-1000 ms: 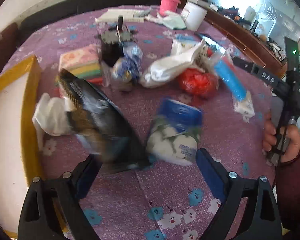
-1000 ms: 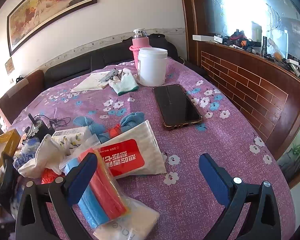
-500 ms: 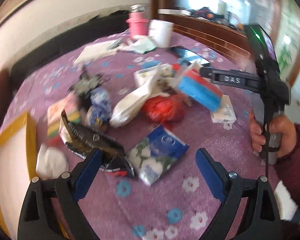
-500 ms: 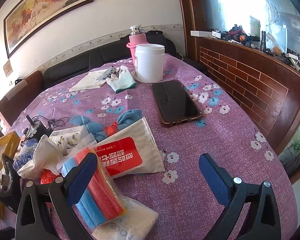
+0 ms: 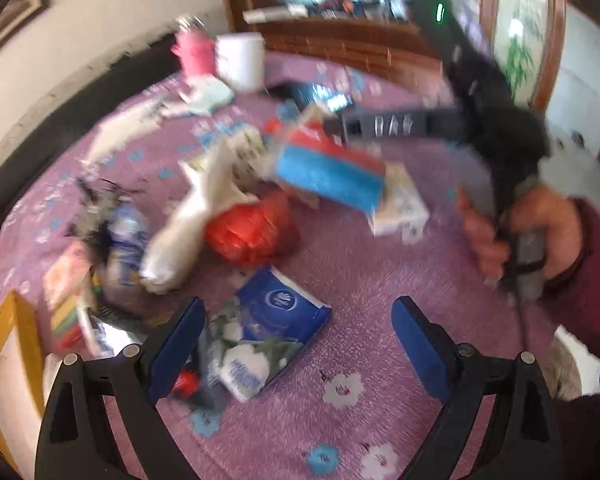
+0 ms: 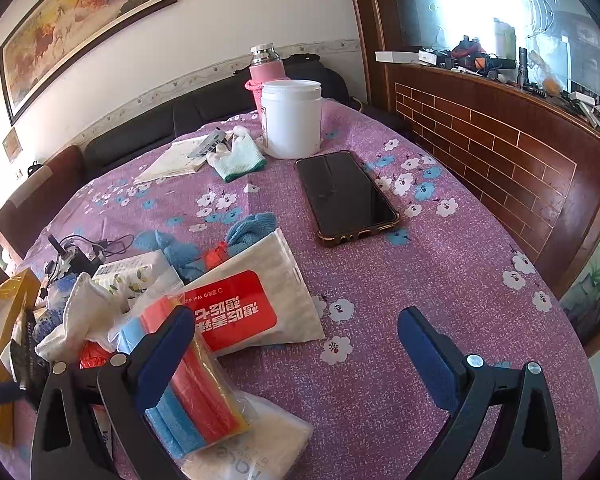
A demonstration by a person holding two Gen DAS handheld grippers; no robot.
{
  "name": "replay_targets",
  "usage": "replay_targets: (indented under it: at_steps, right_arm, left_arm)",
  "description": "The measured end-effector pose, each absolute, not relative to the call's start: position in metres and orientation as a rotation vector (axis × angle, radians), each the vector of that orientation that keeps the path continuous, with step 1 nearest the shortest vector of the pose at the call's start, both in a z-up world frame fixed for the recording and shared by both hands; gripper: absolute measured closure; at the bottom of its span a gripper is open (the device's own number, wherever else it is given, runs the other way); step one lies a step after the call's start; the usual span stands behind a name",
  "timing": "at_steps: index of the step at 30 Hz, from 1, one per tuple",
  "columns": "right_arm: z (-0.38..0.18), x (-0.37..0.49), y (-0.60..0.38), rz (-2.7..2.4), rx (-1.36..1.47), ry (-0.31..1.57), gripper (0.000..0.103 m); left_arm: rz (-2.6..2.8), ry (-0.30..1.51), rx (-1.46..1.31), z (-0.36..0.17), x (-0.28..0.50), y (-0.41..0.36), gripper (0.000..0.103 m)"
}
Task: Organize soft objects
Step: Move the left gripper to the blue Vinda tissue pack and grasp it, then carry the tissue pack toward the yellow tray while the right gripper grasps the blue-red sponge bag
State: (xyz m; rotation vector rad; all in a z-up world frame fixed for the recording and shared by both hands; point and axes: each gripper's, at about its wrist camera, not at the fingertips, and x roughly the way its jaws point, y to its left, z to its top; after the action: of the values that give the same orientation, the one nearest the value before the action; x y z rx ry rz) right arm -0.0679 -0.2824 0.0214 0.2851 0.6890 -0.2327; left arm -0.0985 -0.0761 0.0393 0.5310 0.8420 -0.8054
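Observation:
My left gripper [image 5: 296, 344] is open and empty, low over the purple floral tablecloth [image 5: 360, 280]. A blue and white tissue pack [image 5: 268, 340] lies just inside its left finger. Beyond it lie a red plastic bag [image 5: 252, 232], a white bag [image 5: 188, 224] and a pack of blue and red sponges [image 5: 328, 172]. My right gripper [image 6: 296, 348] is open and empty; the sponge pack [image 6: 192, 392] lies under its left finger, beside a white and red wet-wipe pouch [image 6: 244, 300]. The left view is blurred.
A yellow box [image 5: 4, 344] stands at the left edge. A phone [image 6: 346, 196], a white tub [image 6: 292, 118], a pink flask [image 6: 266, 68], a glove [image 6: 240, 158] and papers sit at the back. A charger with cables [image 6: 72, 256] lies left. A wooden cabinet [image 6: 500, 148] borders the right.
The left gripper has swung right and pulled back from the pile; the dark foil bag it was near now lies at its left. The right gripper has barely moved.

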Motion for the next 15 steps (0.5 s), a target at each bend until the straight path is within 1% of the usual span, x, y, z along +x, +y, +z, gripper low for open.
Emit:
replay_targets:
  at_steps: [3, 6, 8, 9, 10, 13, 14, 15]
  right_arm:
    - [0.020, -0.068, -0.284, -0.239, 0.289, 0.691, 0.001]
    - [0.020, -0.069, -0.285, -0.241, 0.297, 0.693, 0.001]
    - [0.019, -0.067, -0.286, -0.237, 0.302, 0.700, 0.001]
    - [0.018, -0.067, -0.287, -0.234, 0.305, 0.703, 0.001]
    - [0.017, -0.066, -0.287, -0.230, 0.307, 0.707, 0.001]
    - [0.016, -0.065, -0.288, -0.224, 0.315, 0.711, 0.001]
    - [0.016, -0.065, -0.288, -0.223, 0.319, 0.711, 0.001]
    - [0.016, -0.065, -0.289, -0.222, 0.325, 0.711, 0.001]
  left_arm:
    - [-0.725, 0.862, 0.576, 0.022, -0.079, -0.082, 0.009]
    - [-0.698, 0.956, 0.522, 0.013, -0.065, -0.075, 0.010]
    - [-0.714, 0.993, 0.492, 0.013, -0.071, -0.069, 0.023]
    - [-0.728, 1.004, 0.482, 0.014, -0.075, -0.067, 0.033]
    - [-0.735, 1.013, 0.478, 0.016, -0.079, -0.065, 0.036]
    - [-0.708, 1.002, 0.461, 0.019, -0.088, -0.061, 0.036]
    - [-0.694, 0.993, 0.451, 0.019, -0.087, -0.062, 0.034]
    - [-0.681, 0.985, 0.448, 0.017, -0.087, -0.064, 0.027]
